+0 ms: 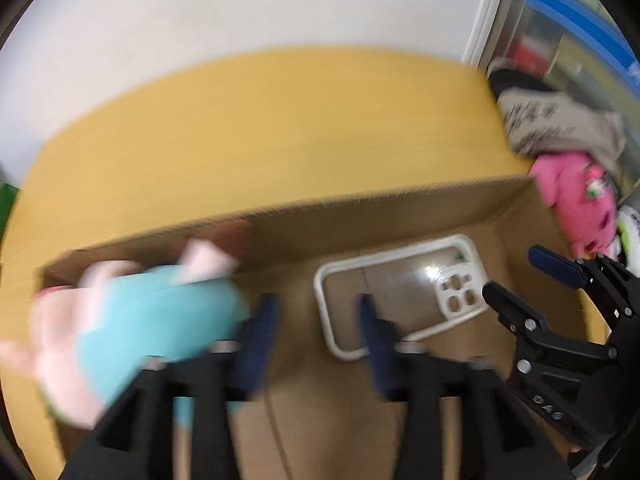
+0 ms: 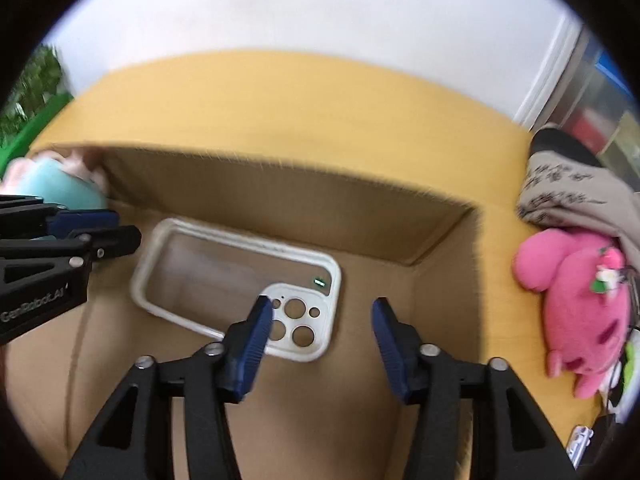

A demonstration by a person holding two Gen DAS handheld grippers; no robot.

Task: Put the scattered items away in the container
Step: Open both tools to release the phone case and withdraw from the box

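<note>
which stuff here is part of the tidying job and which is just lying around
Job:
- open brown cardboard box
- clear phone case with white rim, in the box
- blue and pale pink plush toy, at the box's left end
- bright pink plush toy, outside the box

Lying about:
- beige printed cloth
- yellow tabletop

open brown cardboard box (image 2: 280, 184) | clear white-rimmed phone case (image 2: 224, 264) flat inside | teal-and-pink plush toy (image 1: 132, 316) at its left end (blurred)

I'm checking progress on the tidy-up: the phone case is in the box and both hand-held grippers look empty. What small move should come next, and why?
Probably lift the right hand-held gripper out of the cardboard box and swing it toward the pink plush toy. Its jaws stand open with nothing between them, the phone case already lies on the box floor, and the pink plush toy still sits outside, just past the box's right wall.
</note>
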